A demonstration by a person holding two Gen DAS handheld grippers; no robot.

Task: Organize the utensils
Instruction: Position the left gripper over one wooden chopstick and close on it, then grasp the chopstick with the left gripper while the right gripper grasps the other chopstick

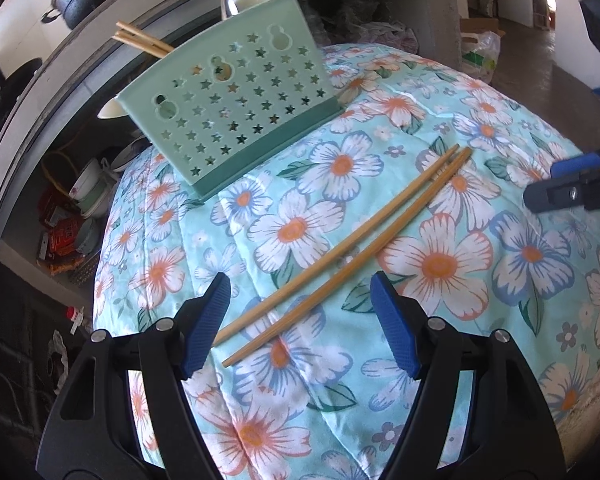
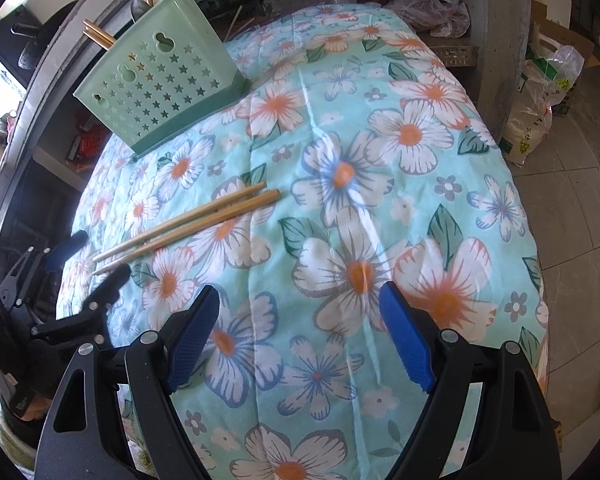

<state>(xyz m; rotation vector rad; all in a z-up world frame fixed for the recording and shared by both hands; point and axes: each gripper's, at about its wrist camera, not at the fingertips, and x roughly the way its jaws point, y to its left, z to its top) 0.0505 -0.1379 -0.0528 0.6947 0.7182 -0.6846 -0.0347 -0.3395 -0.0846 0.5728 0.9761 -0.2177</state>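
The left gripper (image 1: 300, 300) pointed steeply down with its jaws parted, the blue pads (image 1: 204, 328) straddling the near tips of the loose chopsticks (image 1: 340, 252) without pressing them. The right gripper (image 2: 300, 320) also pointed steeply down, its jaws standing wide and empty, to the right of the chopsticks and well apart from them.
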